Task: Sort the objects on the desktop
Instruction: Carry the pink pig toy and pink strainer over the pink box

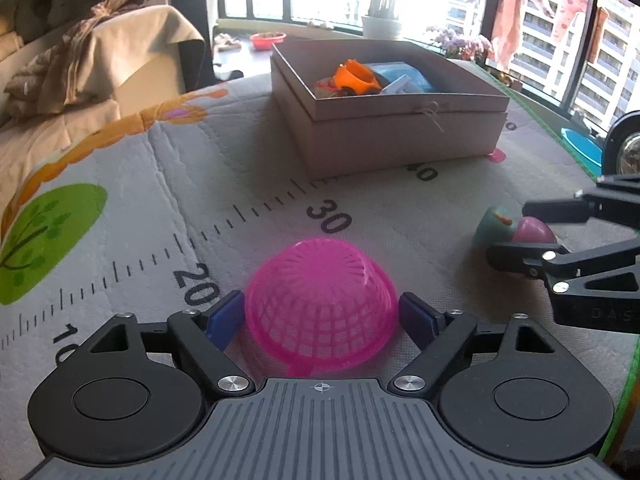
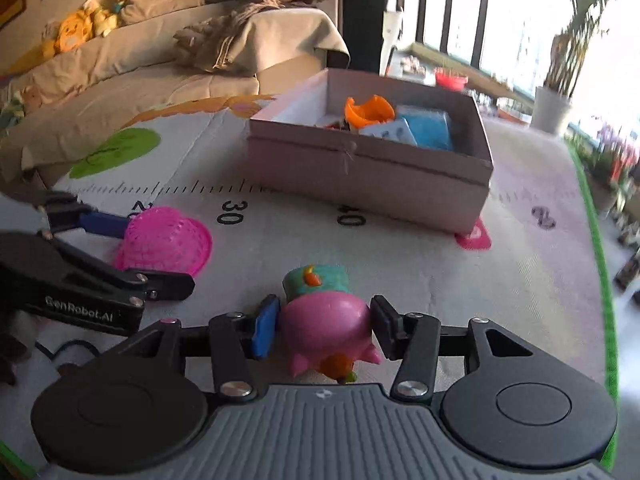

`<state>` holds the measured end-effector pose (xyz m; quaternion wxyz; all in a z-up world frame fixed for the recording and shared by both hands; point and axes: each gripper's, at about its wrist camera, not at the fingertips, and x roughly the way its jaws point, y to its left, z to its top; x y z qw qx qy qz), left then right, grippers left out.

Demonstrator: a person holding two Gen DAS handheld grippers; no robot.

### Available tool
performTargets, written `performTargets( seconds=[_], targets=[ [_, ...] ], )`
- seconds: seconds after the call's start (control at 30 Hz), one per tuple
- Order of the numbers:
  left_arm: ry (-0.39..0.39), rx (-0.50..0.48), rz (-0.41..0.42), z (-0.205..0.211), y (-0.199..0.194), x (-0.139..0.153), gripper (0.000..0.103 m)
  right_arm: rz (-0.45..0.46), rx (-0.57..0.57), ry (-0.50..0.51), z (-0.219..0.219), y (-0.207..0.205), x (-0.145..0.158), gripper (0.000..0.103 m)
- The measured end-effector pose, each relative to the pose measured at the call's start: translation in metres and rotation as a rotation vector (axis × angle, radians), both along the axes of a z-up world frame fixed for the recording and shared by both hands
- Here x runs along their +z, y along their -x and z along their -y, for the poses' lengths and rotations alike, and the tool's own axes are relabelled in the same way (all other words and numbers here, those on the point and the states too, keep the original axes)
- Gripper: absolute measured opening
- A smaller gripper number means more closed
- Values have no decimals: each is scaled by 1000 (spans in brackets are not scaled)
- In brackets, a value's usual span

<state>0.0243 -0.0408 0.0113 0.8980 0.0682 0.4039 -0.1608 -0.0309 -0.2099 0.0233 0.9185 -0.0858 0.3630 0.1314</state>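
Box (image 1: 404, 136) holding orange toy (image 1: 357, 76), blue packets (image 1: 404, 76)

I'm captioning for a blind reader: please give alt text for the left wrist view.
The left gripper straddles an upturned pink mesh basket on a ruler-print mat. Behind stands an open box of toys; at right, the right gripper brackets a pink-and-teal toy.

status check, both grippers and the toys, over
Left gripper open around upturned pink basket. Right gripper open around pink toy, not clamped. Box ahead, already holding toys. Path to it clear.
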Motion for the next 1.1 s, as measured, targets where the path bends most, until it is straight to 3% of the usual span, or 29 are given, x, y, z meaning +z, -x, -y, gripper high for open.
performTargets(
  seconds=[0.17,0.33,0.47,0.57,0.73,0.83,0.97,1.1],
  targets=[
    [-16,-3,9,2,2,1,88,1,12,8,-2,-6,-2,56],
    [-25,-1,22,0,10,12,88,-13,17,-2,1,-3,-2,48],
    [6,-14,52,-2,10,38,88,-15,16,-53,14,5,8,48],
    [40,-29,118,-1,-1,72,88,-2,4,-81,23,9,19,48],
    [87,-60,274,17,-43,132,88,56,-34,-134,38,14,38,48],
    [120,-62,334,39,-82,151,88,71,-60,-154,45,13,42,48],
    [169,-26,327,67,-134,151,88,85,-88,-160,55,9,47,48],
    [176,6,260,89,-174,127,88,104,-120,-154,66,7,50,48]
  ],
)
